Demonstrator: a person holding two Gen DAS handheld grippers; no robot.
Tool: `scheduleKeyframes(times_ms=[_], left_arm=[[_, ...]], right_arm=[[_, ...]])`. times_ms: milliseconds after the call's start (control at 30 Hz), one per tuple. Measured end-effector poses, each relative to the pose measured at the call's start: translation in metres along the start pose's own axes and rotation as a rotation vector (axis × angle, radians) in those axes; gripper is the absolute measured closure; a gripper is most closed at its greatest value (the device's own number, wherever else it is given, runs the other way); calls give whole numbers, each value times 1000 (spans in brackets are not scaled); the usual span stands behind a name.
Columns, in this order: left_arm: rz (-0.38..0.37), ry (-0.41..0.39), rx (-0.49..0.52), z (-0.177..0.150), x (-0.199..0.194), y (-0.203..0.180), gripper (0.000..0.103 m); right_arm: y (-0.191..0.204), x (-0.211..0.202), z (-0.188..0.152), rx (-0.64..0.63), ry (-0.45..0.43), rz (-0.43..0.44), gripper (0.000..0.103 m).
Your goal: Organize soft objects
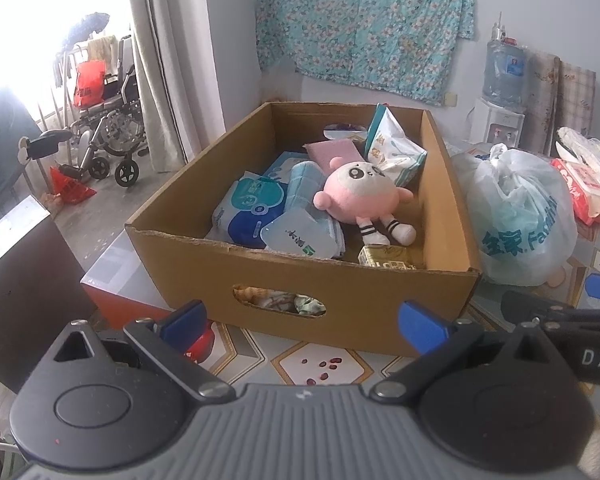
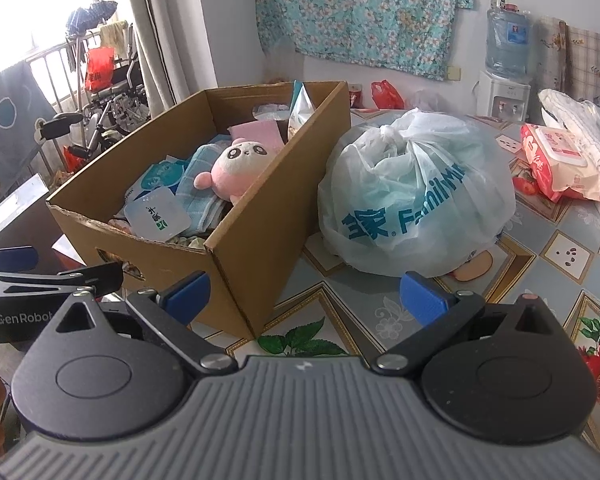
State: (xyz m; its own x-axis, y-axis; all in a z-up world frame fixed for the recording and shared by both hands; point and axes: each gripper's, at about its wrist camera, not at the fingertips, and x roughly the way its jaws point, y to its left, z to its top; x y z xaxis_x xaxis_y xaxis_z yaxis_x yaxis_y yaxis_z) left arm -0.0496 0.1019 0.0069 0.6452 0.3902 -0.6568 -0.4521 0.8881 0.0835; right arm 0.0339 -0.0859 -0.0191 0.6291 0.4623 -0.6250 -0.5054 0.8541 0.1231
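Jaws spread empty; pink plush [image 1: 362, 196] lies in cardboard box [image 1: 300, 280].

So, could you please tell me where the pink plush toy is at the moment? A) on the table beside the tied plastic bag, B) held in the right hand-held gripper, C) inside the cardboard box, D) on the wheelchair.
C: the pink plush toy lies inside the cardboard box, on top of the packets there, while both hand-held grippers are open and empty.
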Motion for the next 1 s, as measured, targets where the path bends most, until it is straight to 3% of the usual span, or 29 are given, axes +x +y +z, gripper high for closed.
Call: scheduleKeyframes(times_ms=[1000], left_arm=[[-17,49,-55,-7,15,17,0]], right_arm=[[17,16,3,-39,50,-21,1]])
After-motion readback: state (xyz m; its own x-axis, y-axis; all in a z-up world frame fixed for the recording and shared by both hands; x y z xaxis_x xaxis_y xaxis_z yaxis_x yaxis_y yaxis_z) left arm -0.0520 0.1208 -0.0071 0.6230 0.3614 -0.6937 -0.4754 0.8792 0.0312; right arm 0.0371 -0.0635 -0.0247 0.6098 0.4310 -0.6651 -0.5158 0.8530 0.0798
